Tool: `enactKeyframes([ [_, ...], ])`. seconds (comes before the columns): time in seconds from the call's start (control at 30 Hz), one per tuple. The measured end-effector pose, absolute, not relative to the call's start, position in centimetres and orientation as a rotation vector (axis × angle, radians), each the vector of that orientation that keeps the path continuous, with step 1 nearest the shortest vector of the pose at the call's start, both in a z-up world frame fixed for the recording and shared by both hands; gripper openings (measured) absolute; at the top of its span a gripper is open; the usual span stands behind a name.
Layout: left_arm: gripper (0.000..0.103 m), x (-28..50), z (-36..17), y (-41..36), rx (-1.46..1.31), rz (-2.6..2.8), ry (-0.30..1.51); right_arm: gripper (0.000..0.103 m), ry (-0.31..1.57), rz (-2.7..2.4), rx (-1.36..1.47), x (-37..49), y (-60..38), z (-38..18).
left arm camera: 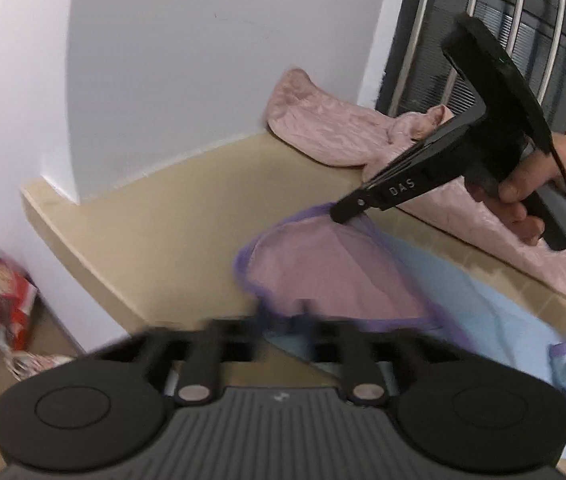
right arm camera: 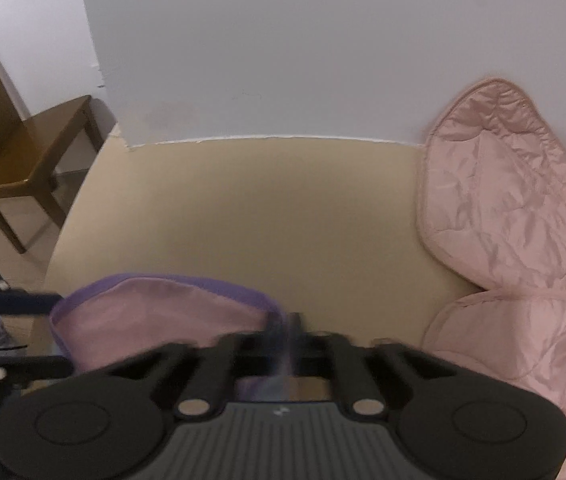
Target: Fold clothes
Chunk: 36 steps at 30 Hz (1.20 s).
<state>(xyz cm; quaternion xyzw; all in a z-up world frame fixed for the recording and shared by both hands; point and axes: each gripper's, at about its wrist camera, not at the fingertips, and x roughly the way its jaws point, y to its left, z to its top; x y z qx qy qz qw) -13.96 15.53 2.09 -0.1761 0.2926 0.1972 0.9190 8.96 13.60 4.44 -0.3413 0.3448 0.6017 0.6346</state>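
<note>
Evidently both tools had a hold on the same small pink garment (left arm camera: 323,272) with its purple trim (left arm camera: 403,264). The right tool (left arm camera: 343,212), held in a hand (left arm camera: 543,188), was clamped shut on the purple edge at the garment's far side, and the left tool (left arm camera: 279,320) was closed on the near edge, though blur hid just how much cloth sat between its tips. The garment hung slack between them, low over the beige tabletop (left arm camera: 163,216) and partly over a light blue cloth (left arm camera: 483,304); whether its lower edge touched either could not be told. A quilted pink jacket (right arm camera: 503,208) lay apart by the wall. To do this step well, I judged, the two tools should draw apart evenly until the trimmed edge ran taut and straight, then lower together so the cloth landed flat, without wrinkles, on open tabletop rather than across the blue cloth.
</note>
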Motion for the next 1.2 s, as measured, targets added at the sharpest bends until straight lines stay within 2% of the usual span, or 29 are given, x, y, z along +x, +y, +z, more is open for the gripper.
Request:
enactKeyframes([
  [0.13, 0.003, -12.8, 2.8, 16.9, -0.366, 0.394, 0.524, 0.002, 0.692, 1.339, -0.749, 9.0, 12.3, 5.0],
  [0.3, 0.004, -6.3, 5.3, 17.7, -0.264, 0.277, 0.481, 0.002, 0.627, 1.131, -0.540, 13.3, 7.0, 7.6],
  [0.5, 0.004, 7.5, 7.9, 15.0, -0.170, 0.057, 0.532, 0.002, 0.653, 0.772, -0.355, 20.1, -2.0, 8.4],
  [0.6, 0.016, 12.8, 8.4, 12.6, -0.146, 0.038, 0.495, 0.002, 0.679, 0.539, -0.266, 23.0, -7.0, 8.4],
  [0.67, 0.034, 14.5, 8.5, 11.0, -0.103, 0.044, 0.498, 0.002, 0.682, 0.360, -0.243, 24.0, -10.0, 8.2],
  [0.73, 0.038, 13.4, 8.5, 9.8, -0.065, 0.024, 0.503, 0.007, 0.683, 0.253, -0.207, 24.4, -12.5, 8.0],
  [0.8, 0.047, 10.3, 8.5, 9.3, -0.073, -0.030, 0.504, 0.011, 0.694, 0.266, -0.146, 23.7, -14.7, 8.3],
  [0.87, 0.057, 5.9, 8.0, 9.3, -0.110, -0.136, 0.521, 0.023, 0.667, 0.297, -0.086, 21.2, -16.5, 9.2],
  [0.9, 0.059, 4.0, 7.6, 9.2, -0.132, -0.181, 0.537, 0.025, 0.646, 0.328, -0.053, 19.4, -17.4, 9.7],
  [1.03, 0.066, -3.3, 5.6, 8.1, -0.192, -0.386, 0.592, 0.029, 0.666, 0.618, 0.060, 10.7, -19.7, 10.0],
  [1.2, 0.066, -5.9, 3.4, 5.6, -0.190, -0.427, 0.634, 0.029, 0.722, 0.736, 0.058, 2.7, -19.8, 5.9],
])
